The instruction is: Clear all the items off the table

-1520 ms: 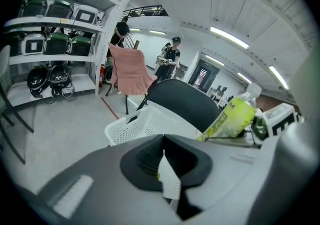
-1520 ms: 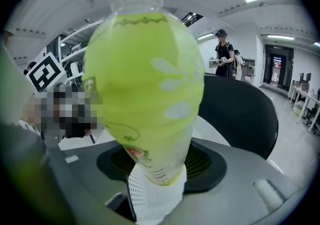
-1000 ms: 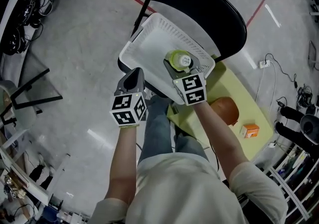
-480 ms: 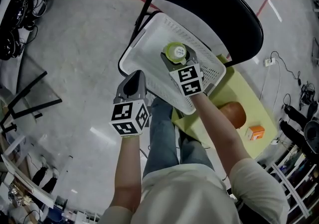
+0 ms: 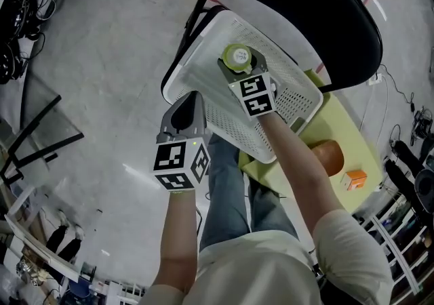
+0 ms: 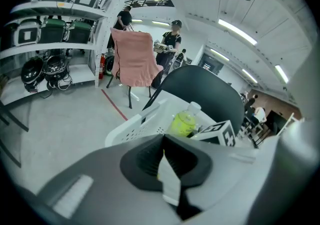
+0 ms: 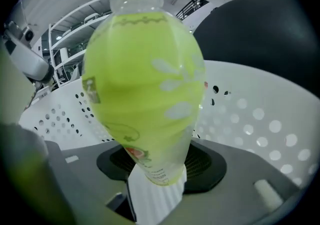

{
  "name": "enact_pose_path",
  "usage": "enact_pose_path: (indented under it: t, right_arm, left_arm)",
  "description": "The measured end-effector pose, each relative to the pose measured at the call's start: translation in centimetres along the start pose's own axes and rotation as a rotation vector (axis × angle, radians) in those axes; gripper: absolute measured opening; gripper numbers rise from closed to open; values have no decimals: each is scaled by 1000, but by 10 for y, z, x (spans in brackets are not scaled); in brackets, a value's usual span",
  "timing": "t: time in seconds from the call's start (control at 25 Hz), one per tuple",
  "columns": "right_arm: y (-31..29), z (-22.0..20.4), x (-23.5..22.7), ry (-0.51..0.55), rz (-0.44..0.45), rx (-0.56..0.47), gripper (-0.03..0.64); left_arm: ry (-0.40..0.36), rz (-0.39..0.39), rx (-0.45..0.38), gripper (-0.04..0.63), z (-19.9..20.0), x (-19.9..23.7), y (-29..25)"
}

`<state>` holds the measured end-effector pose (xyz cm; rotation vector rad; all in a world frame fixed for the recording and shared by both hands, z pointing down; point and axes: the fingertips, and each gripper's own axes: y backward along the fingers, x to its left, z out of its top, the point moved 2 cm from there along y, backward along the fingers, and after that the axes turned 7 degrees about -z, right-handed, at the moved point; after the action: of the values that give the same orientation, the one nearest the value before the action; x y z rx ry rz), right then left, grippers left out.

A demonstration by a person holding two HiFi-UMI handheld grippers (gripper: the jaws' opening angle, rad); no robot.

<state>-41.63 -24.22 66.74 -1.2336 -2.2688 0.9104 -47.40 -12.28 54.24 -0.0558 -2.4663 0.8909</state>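
Nearest the person, on their right, a yellow-green table (image 5: 356, 144) is carrying a brown rounded object (image 5: 328, 155) and a small orange box (image 5: 354, 179), which are lying close together but apart.

Left gripper (image 5: 188, 99): jaws are clenching pad against pad, as its own view shows (image 6: 168, 169). It is hanging just outside the near rim of a white perforated basket (image 5: 298, 104).

Right gripper (image 5: 239, 66): jaws are standing wide and grasping a yellow-green drink bottle (image 5: 238, 57) by its lower end, with the white cap pointing away from the gripper. In the right gripper view the bottle (image 7: 145, 89) is filling the frame above the pads (image 7: 156, 191), with the basket's holed wall (image 7: 265, 124) behind it. The bottle is sitting within the basket's outline; whether it is touching the basket floor, I cannot tell.

The basket is resting on a black chair (image 5: 305, 12), whose back is rising behind it.

Farther off, the left gripper view is showing a pink cloth (image 6: 135, 59) draped over another chair, shelving with helmets (image 6: 45, 69), and people standing.
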Motion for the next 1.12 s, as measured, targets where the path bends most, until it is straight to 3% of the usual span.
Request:
enact_pose_path:
  t: [0.4, 1.12]
  right_arm:
    - [-38, 1, 8, 24, 14, -13, 265]
    - [-58, -6, 19, -36, 9, -9, 297]
  left_arm:
    - [18, -40, -16, 11, -1, -4, -8]
    - [51, -94, -48, 11, -1, -2, -6]
